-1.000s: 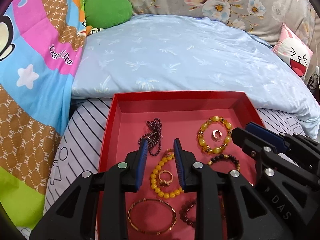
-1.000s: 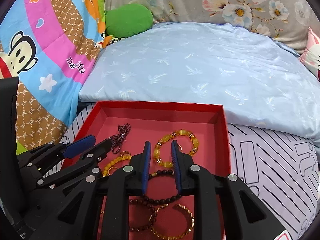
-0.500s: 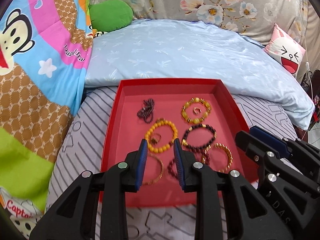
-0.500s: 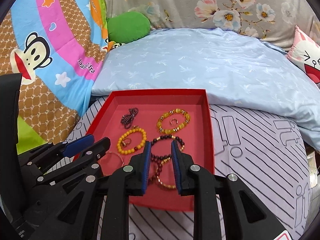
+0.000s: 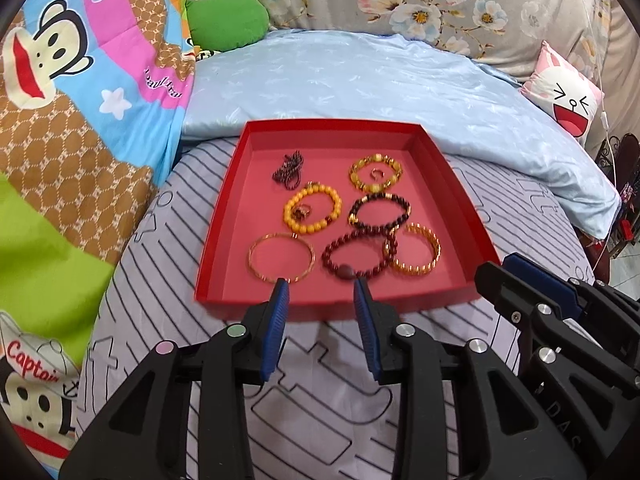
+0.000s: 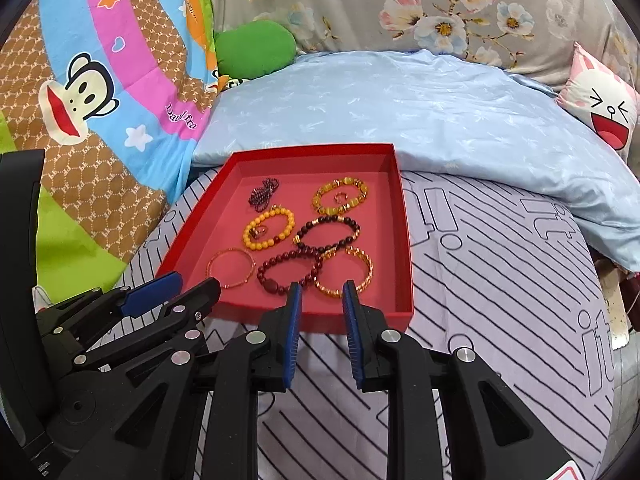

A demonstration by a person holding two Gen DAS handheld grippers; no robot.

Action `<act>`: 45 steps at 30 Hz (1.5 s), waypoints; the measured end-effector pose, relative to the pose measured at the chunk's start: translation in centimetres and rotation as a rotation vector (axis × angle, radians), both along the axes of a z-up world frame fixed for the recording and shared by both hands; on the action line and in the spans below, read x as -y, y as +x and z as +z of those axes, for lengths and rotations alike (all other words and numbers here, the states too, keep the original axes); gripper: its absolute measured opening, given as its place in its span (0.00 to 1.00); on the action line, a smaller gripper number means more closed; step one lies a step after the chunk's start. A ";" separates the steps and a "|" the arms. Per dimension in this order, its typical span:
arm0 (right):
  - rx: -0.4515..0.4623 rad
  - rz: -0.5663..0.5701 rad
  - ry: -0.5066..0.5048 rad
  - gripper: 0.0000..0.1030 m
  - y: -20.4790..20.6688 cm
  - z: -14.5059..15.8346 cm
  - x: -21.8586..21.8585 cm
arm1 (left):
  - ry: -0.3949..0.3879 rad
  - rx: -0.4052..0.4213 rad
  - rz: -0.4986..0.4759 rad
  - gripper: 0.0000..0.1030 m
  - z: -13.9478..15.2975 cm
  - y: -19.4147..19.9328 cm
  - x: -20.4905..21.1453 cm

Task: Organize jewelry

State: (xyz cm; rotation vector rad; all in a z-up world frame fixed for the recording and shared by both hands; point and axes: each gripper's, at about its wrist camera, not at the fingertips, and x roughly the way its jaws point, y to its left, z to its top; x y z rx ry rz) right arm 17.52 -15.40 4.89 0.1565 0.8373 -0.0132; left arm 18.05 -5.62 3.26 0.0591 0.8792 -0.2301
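Here the red tray (image 5: 448,196) of bracelets lies on the striped bed (image 5: 520,216), just ahead of both claws. The left claw (image 5: 320,292) has just been spreading, nothing between its pads; the right claw (image 6: 320,294) stands slightly parted, empty too.

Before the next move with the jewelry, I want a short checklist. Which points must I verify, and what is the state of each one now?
1. Left gripper holds nothing: ok, jaws have just been opening, nothing between them.
2. Right gripper holds nothing: ok, narrow gap, nothing in it.
3. All pieces lie inside the red tray: ok.
4. Pieces lie apart: not ok, the dark red bead bracelet overlaps the gold cuff.
5. Tray sits flat on the striped bedsheet: cannot tell.
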 end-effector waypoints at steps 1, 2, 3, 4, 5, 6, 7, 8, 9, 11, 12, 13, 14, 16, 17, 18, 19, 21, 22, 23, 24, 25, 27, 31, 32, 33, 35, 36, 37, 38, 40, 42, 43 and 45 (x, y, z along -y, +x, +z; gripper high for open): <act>-0.003 0.000 0.000 0.21 -0.3 -0.1 -0.1 | 0.004 -0.001 0.002 0.34 -0.1 -0.3 -0.1; -0.005 0.001 -0.001 0.21 -0.5 -0.2 -0.2 | 0.007 -0.001 0.004 0.35 -0.2 -0.6 -0.2; -0.007 0.001 -0.004 0.21 -0.8 -0.4 -0.3 | 0.009 -0.002 0.005 0.36 -0.3 -0.9 -0.2; -0.009 0.001 -0.008 0.21 -1.1 -0.5 -0.4 | 0.012 -0.005 0.007 0.36 -0.4 -1.1 -0.3; -0.010 0.001 -0.010 0.21 -1.3 -0.6 -0.5 | 0.012 -0.009 0.007 0.36 -0.5 -1.4 -0.4; -0.010 0.000 -0.013 0.22 -1.5 -0.7 -0.6 | 0.012 -0.013 0.008 0.36 -0.6 -1.6 -0.5; -0.008 -0.004 -0.018 0.24 -1.9 -0.7 -0.6 | 0.011 -0.015 0.010 0.36 -0.7 -1.8 -0.6; -0.006 -0.007 -0.022 0.24 -2.0 -0.7 -0.8 | 0.010 -0.017 0.012 0.36 -0.8 -2.0 -0.7; -0.004 -0.008 -0.026 0.25 -2.2 -0.8 -0.8 | 0.011 -0.019 0.013 0.36 -0.9 -2.2 -0.7; -0.004 -0.010 -0.036 0.25 -2.7 -0.8 -1.0 | 0.013 -0.020 0.019 0.36 -1.0 -2.6 -0.8; -0.005 -0.010 -0.039 0.25 -2.8 -0.9 -1.2 | 0.013 -0.021 0.022 0.36 -1.0 -2.8 -0.9; -0.005 -0.010 -0.042 0.25 -3.0 -1.0 -1.3 | 0.013 -0.022 0.026 0.36 -1.1 -3.0 -1.1; -0.008 -0.008 -0.048 0.25 -3.2 -1.1 -1.5 | 0.012 -0.025 0.030 0.36 -1.2 -3.2 -1.2; -0.008 -0.010 -0.052 0.26 -3.6 -1.2 -1.7 | 0.016 -0.025 0.034 0.40 -1.3 -3.6 -1.3; -0.009 -0.011 -0.054 0.27 -3.8 -1.3 -1.7 | 0.020 -0.022 0.037 0.40 -1.3 -3.8 -1.4; -0.011 -0.013 -0.056 0.27 -4.0 -1.4 -1.8 | 0.023 -0.021 0.040 0.40 -1.4 -4.0 -1.4; -0.013 -0.015 -0.059 0.28 -4.2 -1.5 -1.9 | 0.023 -0.025 0.041 0.40 -1.5 -4.2 -1.5; -0.016 -0.017 -0.066 0.29 -4.6 -1.6 -2.0 | 0.026 -0.029 0.042 0.40 -1.7 -4.5 -1.6; -0.017 -0.016 -0.069 0.29 -4.7 -1.7 -2.1 | 0.029 -0.030 0.042 0.40 -1.8 -4.7 -1.6; -0.019 -0.016 -0.073 0.29 -4.9 -1.7 -2.1 | 0.032 -0.030 0.041 0.41 -1.9 -4.9 -1.6; -0.020 -0.016 -0.074 0.29 -5.1 -1.8 -2.1 | 0.034 -0.030 0.042 0.41 -1.9 -5.0 -1.6; -0.021 -0.016 -0.075 0.29 -5.2 -1.8 -2.1 | 0.037 -0.029 0.042 0.42 -1.9 -5.2 -1.6; -0.023 -0.017 -0.076 0.29 -5.4 -1.9 -2.1 | 0.041 -0.027 0.043 0.42 -1.9 -5.5 -1.6; -0.025 -0.022 -0.083 0.30 -5.8 -1.9 -2.2 | 0.053 -0.022 0.058 0.47 -2.0 -5.8 -1.7; -0.027 -0.026 -0.085 0.31 -5.9 -1.9 -2.1 | 0.055 -0.021 0.062 0.48 -2.0 -5.9 -1.7; -0.028 -0.031 -0.086 0.35 -5.9 -1.9 -2.1 | 0.056 -0.021 0.067 0.50 -2.0 -5.9 -1.8; -0.029 -0.042 -0.085 0.40 -6.0 -2.0 -1.8 | 0.059 -0.019 0.076 0.54 -2.0 -5.9 -2.0; -0.028 -0.047 -0.082 0.44 -6.1 -2.0 -1.6 | 0.060 -0.016 0.081 0.56 -2.0 -5.9 -2.2; -0.027 -0.051 -0.080 0.47 -6.1 -2.0 -1.5 | 0.062 -0.014 0.082 0.58 -1.9 -5.9 -2.2; -0.027 -0.055 -0.079 0.48 -6.1 -2.0 -1.4 | 0.064 -0.013 0.084 0.59 -1.9 -5.9 -2.3; -0.028 -0.058 -0.078 0.50 -6.2 -2.1 -1.3 | 0.072 -0.009 0.088 0.63 -1.9 -5.9 -2.3; -0.029 -0.061 -0.081 0.51 -6.2 -2.1 -1.2 | 0.080 -0.008 0.096 0.67 -2.0 -5.9 -2.4; -0.029 -0.064 -0.082 0.54 -6.1 -2.2 -1.2 | 0.083 -0.008 0.102 0.70 -2.0 -5.9 -2.4; -0.029 -0.072 -0.084 0.59 -6.1 -2.2 -1.0 | 0.083 -0.009 0.110 0.73 -2.1 -5.8 -2.7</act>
